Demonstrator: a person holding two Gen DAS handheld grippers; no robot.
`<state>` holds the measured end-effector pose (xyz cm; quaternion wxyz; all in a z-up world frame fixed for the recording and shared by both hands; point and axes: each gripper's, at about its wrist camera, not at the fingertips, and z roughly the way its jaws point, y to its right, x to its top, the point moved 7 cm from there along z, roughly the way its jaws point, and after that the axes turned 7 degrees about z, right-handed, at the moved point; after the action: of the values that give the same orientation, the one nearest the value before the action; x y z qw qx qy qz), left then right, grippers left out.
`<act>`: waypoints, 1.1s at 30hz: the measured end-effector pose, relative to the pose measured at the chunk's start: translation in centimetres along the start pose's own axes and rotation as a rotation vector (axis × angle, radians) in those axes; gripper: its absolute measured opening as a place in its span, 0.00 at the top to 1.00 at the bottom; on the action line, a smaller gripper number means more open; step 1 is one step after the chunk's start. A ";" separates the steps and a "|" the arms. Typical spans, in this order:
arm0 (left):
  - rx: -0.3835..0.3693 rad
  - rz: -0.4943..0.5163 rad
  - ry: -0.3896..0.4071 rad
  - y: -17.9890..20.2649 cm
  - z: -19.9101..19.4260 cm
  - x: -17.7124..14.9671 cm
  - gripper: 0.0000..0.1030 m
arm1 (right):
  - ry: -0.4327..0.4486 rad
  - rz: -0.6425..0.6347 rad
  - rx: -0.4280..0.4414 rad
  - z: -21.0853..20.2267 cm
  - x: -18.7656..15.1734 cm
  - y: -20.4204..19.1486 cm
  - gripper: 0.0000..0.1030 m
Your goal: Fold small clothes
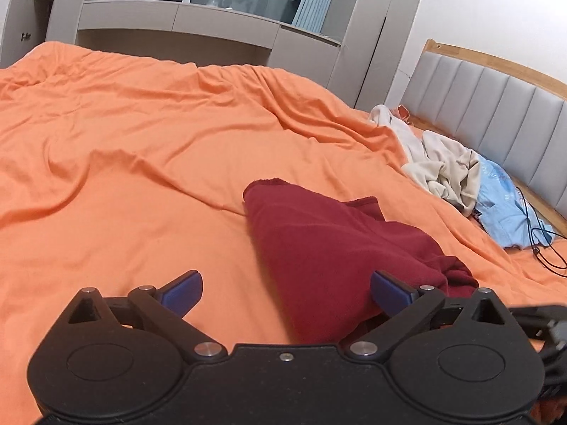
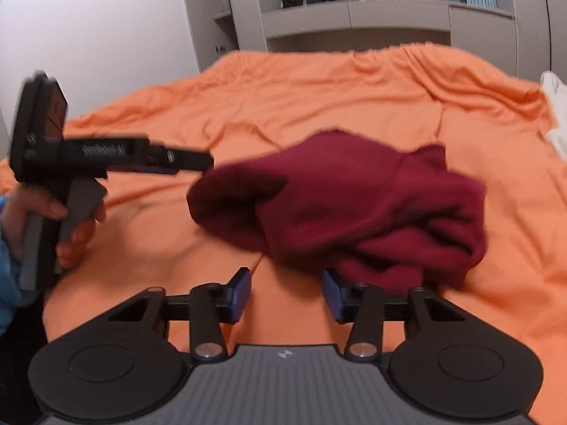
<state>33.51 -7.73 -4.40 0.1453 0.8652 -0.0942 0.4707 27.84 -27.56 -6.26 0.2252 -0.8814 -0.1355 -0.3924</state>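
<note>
A dark red garment [image 1: 319, 248] lies bunched and partly folded on the orange bedsheet [image 1: 124, 148]. In the left wrist view my left gripper [image 1: 285, 283] stands wide open just above the sheet. The near end of the garment runs between its fingers, close to the right finger [image 1: 386, 288], and neither pad presses on it. In the right wrist view the garment [image 2: 354, 205] sits just beyond my right gripper [image 2: 286, 278], which is partly open with only orange sheet between its pads; the cloth's edge lies against the right finger [image 2: 333, 294]. A hand holds the left gripper [image 2: 198, 163] at the left.
A pile of cream clothes [image 1: 443, 166] and a light blue garment [image 1: 503, 209] lie by the grey padded headboard [image 1: 496, 106], with a black cable [image 1: 542, 244] beside them. Grey shelving [image 1: 212, 24] stands beyond the bed's far edge.
</note>
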 end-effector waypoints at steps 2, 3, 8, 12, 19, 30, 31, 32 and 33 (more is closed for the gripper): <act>0.001 0.003 -0.001 0.0 0.0 0.0 0.02 | 0.025 0.060 0.008 0.2 0.3 0.2 0.56; 0.001 0.003 -0.001 0.0 0.0 0.0 0.01 | 0.045 0.087 0.013 0.0 0.6 0.5 0.56; 0.002 0.005 -0.004 0.0 0.1 0.0 0.01 | 0.133 0.085 0.011 -1.0 1.6 0.8 0.67; 0.002 0.008 -0.011 0.1 0.1 -0.3 0.01 | 0.114 -0.007 -0.069 -0.6 1.3 0.4 0.84; 0.007 0.019 -0.022 0.2 0.3 -0.2 0.01 | 0.230 -0.284 -0.287 -3.3 1.9 -0.6 0.90; 0.011 0.020 -0.043 -0.1 0.7 -0.5 0.01 | 0.059 -0.368 -0.252 -0.9 -0.5 -0.5 0.86; 0.005 0.015 -0.039 -0.1 0.7 -0.4 0.01 | 0.059 -0.334 -0.215 -1.4 -0.2 -0.2 0.81; -0.003 0.009 -0.033 -0.1 0.6 -0.4 0.01 | 0.068 -0.293 -0.185 -2.0 0.1 0.3 0.74; -0.011 0.003 -0.026 -0.1 0.5 -0.3 0.01 | 0.088 -0.253 -0.170 -2.8 0.5 0.9 0.56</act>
<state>33.83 -7.76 -4.93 0.1480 0.8702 -0.1000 0.4591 26.78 -29.73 -4.53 0.1041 -0.8552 -0.2017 -0.4660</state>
